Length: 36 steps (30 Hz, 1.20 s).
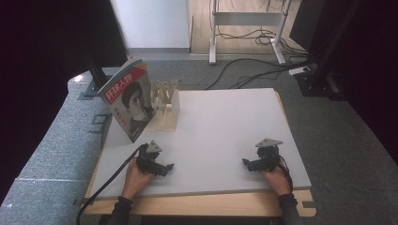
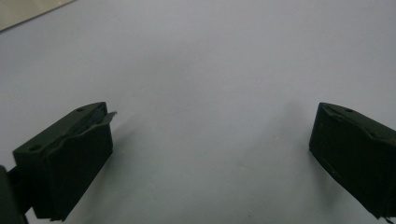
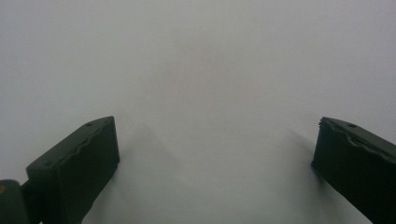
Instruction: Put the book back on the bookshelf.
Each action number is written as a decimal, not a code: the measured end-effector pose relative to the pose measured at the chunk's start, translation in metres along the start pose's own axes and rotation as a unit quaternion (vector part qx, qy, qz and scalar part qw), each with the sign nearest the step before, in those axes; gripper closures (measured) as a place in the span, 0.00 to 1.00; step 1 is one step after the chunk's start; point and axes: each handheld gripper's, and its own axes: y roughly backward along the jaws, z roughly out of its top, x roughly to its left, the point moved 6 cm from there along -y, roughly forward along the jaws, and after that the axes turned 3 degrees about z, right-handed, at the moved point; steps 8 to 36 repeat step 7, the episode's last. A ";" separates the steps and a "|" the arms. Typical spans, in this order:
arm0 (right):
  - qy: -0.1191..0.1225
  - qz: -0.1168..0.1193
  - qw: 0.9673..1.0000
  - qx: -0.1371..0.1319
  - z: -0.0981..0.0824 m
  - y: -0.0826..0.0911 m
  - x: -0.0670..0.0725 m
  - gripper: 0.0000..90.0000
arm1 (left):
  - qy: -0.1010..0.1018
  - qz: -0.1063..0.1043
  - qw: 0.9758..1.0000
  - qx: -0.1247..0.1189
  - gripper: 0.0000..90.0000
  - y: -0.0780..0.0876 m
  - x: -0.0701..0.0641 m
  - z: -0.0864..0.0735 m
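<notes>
Currently both grippers, left gripper [image 1: 170,167] and right gripper [image 1: 244,162], rest released, well apart from the leaning magazine [image 1: 129,99]; a careless nudge could topple it off the wooden rack [image 1: 167,106].

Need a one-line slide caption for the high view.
Both open grippers, left and right, rest near the board's front; magazine leans on wooden rack.

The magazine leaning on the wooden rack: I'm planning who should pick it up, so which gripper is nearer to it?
Left. The left gripper rests just in front of the magazine near the table's left edge; the right gripper sits far across the table to the right.
</notes>
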 end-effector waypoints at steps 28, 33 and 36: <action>0.003 0.001 1.000 -0.002 -0.001 0.000 0.001 0.01 | 0.006 0.001 1.000 0.001 0.00 0.000 0.000 -0.001; 0.003 0.001 1.000 -0.002 -0.001 0.000 0.001 0.01 | 0.006 0.001 1.000 0.001 0.00 0.000 0.000 -0.001; 0.003 0.001 1.000 -0.002 -0.001 0.000 0.001 0.01 | 0.006 0.001 1.000 0.001 0.00 0.000 0.000 -0.001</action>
